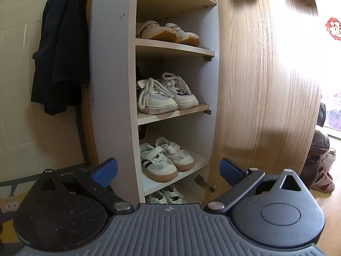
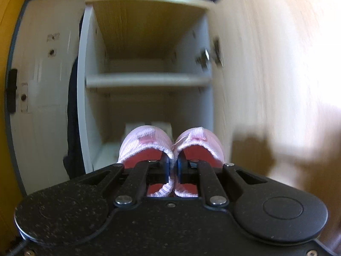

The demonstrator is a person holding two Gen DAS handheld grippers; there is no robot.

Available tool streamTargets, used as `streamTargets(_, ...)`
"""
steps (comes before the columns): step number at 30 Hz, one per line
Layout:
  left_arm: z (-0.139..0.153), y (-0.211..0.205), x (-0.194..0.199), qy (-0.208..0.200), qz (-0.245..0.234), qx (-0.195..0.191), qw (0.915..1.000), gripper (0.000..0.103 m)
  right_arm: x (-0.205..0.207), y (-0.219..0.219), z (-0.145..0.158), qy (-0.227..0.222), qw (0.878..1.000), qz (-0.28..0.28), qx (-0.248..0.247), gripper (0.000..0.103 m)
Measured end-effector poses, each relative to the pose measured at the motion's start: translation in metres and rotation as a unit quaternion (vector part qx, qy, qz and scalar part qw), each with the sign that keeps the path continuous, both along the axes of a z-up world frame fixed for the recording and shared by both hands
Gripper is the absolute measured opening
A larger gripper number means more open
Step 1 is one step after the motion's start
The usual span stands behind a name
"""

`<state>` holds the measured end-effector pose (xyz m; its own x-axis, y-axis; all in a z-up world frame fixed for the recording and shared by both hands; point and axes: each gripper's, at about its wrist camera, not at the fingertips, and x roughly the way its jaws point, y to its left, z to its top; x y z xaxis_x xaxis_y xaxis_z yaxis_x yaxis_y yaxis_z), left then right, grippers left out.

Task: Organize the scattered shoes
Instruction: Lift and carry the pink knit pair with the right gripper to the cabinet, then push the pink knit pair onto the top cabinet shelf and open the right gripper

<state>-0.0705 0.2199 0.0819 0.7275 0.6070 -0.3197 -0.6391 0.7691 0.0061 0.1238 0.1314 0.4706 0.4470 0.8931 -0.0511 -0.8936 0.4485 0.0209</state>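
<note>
Two wrist-camera views face an open shoe cabinet (image 1: 113, 64) with white side walls and a wood-grain door (image 1: 266, 74) swung open to the right.

In the left wrist view, the left gripper (image 1: 168, 170) hangs in front of the lower shelves with its blue-tipped jaws spread wide and nothing between them. Four pairs of small shoes sit on the shelves, toes outward. The upper shelf (image 1: 174, 48) carries white shoes with tan soles (image 1: 168, 33). Below are white lace-up sneakers (image 1: 166, 95) with thick cord laces. Under those is a pair of white strap shoes (image 1: 166, 159) with dark stripes and tan soles. On the lowest level, another white pair (image 1: 167, 197) is partly hidden behind the gripper body. A dark garment (image 1: 61, 49) hangs to the left of the cabinet, against a pale door. More shoes (image 1: 324, 177) lie on the floor at far right, beyond the cabinet door.

In the right wrist view, which is motion-blurred, the right gripper (image 2: 173, 166) has its jaws pressed close, pinching the touching inner edges of a pair of pink slippers (image 2: 147, 143) with red insoles. The slippers are held side by side, toes forward, in front of an upper compartment. A grey shelf (image 2: 147, 80) crosses above them.
</note>
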Motion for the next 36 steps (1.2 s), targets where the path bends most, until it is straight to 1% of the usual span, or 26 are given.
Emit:
streamTargets(1, 0.000, 0.001, 0.001, -0.001, -0.001, -0.004, 1.0000, 0.103, 0.000, 0.004, 0.008, -0.002, 1.000, 0.002, 0.001, 0.008)
streamTargets(3, -0.002, 0.004, 0.003, 0.001, -0.002, -0.012, 0.9999, 0.102, 0.002, 0.023, 0.040, -0.010, 1.000, 0.003, 0.003, 0.008)
streamTargets(4, -0.002, 0.004, 0.004, 0.002, -0.002, -0.013, 0.9999, 0.103, 0.005, 0.027, 0.043, -0.011, 1.000, 0.004, 0.003, 0.008)
streamTargets(6, -0.003, 0.006, 0.005, 0.004, -0.002, -0.015, 0.9999, 0.103, 0.007, 0.046, 0.070, -0.022, 1.000, 0.008, 0.007, 0.008)
streamTargets(7, -0.004, 0.007, 0.005, 0.005, -0.002, -0.018, 0.9998, 0.103, 0.007, 0.049, 0.073, -0.023, 1.000, 0.008, 0.008, 0.008)
streamTargets(9, -0.006, 0.010, 0.007, 0.007, -0.002, -0.024, 0.9997, 0.103, 0.010, 0.062, 0.095, -0.028, 0.999, 0.014, 0.014, 0.008)
streamTargets(13, -0.009, 0.016, 0.011, 0.008, -0.006, -0.043, 0.9990, 0.102, 0.017, 0.088, 0.119, -0.042, 0.999, 0.017, 0.010, 0.008)
streamTargets(14, -0.009, 0.017, 0.012, 0.009, -0.007, -0.047, 0.9988, 0.103, 0.017, 0.095, 0.126, -0.053, 0.998, 0.021, 0.011, 0.008)
streamTargets(18, -0.010, 0.020, 0.016, 0.010, -0.016, -0.058, 0.9981, 0.102, 0.017, 0.122, 0.146, -0.070, 0.997, 0.025, 0.011, 0.008)
streamTargets(25, -0.012, 0.027, 0.018, 0.011, -0.018, -0.077, 0.9968, 0.102, 0.027, 0.164, 0.150, -0.075, 0.997, 0.031, -0.002, 0.010)
streamTargets(27, -0.013, 0.029, 0.018, 0.012, -0.019, -0.081, 0.9965, 0.102, 0.036, 0.175, 0.149, -0.060, 0.998, 0.035, -0.005, 0.012)
streamTargets(30, -0.014, 0.030, 0.020, 0.013, -0.021, -0.085, 0.9960, 0.102, 0.040, 0.190, 0.148, -0.062, 0.997, 0.037, -0.028, 0.017)
streamTargets(32, -0.014, 0.031, 0.020, 0.014, -0.021, -0.088, 0.9958, 0.102, 0.042, 0.199, 0.147, -0.051, 0.997, 0.046, -0.039, 0.021)
streamTargets(34, -0.014, 0.032, 0.021, 0.013, -0.020, -0.090, 0.9956, 0.103, 0.043, 0.204, 0.147, -0.050, 0.997, 0.047, -0.044, 0.023)
streamTargets(36, -0.015, 0.032, 0.021, 0.014, -0.019, -0.091, 0.9955, 0.103, 0.042, 0.212, 0.148, -0.048, 0.996, 0.047, -0.064, 0.030)
